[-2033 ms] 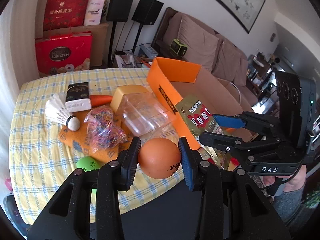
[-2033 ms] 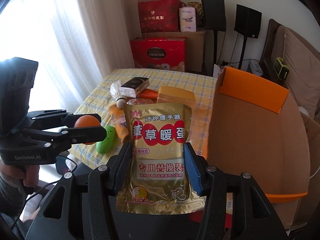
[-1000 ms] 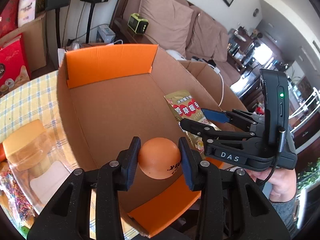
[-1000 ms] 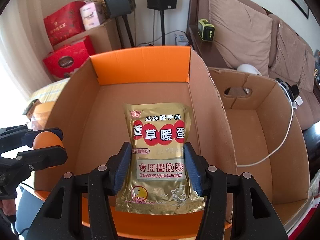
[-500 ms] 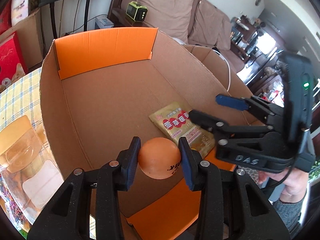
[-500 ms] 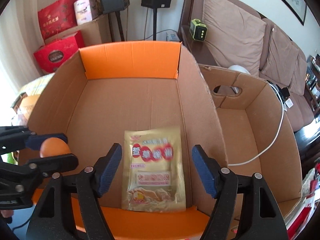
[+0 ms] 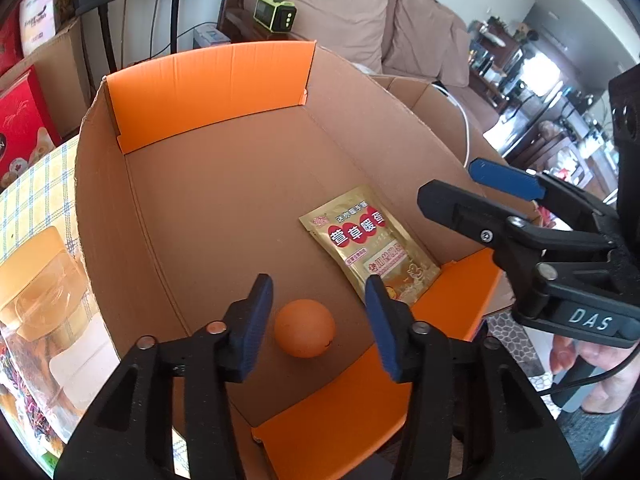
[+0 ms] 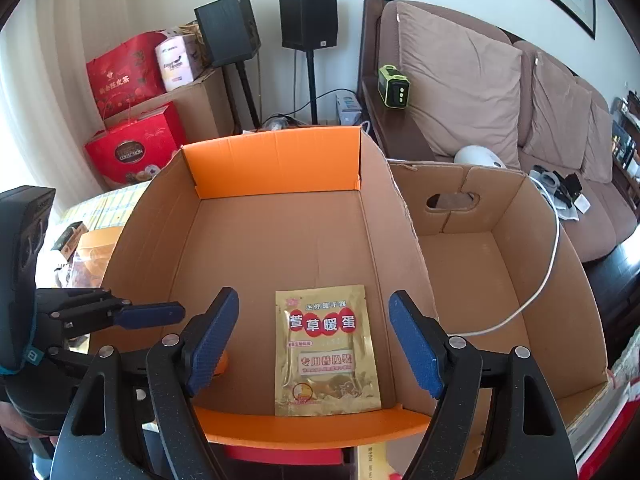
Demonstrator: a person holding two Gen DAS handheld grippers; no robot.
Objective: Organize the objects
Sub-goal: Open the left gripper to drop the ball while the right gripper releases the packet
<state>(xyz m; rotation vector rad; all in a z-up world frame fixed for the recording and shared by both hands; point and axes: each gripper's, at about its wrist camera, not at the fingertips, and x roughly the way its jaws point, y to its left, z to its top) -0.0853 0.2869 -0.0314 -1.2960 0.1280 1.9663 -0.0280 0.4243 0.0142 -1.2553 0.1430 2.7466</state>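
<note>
From the left wrist camera, the left gripper (image 7: 318,312) hangs over the near end of an open cardboard box (image 7: 224,184) with orange flaps, its blue-padded fingers (image 7: 254,320) spreading wider and clear of an orange ball (image 7: 304,328) that sits between them on the box floor, touching neither pad. A gold sachet (image 7: 370,244) printed with red ovals lies flat on the box floor to the right of the ball, close to the right wall and the near orange flap. The right gripper (image 7: 460,188) reaches in from the right above the box rim, a hand (image 7: 600,360) visible under its handle. To the left of the box, a clear plastic jar (image 7: 44,280) with a yellow lid lies on the checked cloth of the worktop (image 7: 36,184). From the right wrist camera, the right gripper (image 8: 314,336) is poised above the near rim of the cardboard box (image 8: 280,232), its fingers (image 8: 416,344) standing wide and opening further, with nothing pinched; the gold sachet (image 8: 326,352) lies on the box floor below and between them, against the near flap. The left gripper (image 8: 152,316) enters from the left edge, and only a sliver of the orange ball (image 8: 222,362) shows behind the right gripper's left finger. A second, empty-looking cardboard box (image 8: 500,260) stands just beside the first on the right, a white cable (image 8: 536,280) draped into it. A brown sofa (image 8: 480,80) and two black speakers (image 8: 272,24) fill the far side of the room.
</note>
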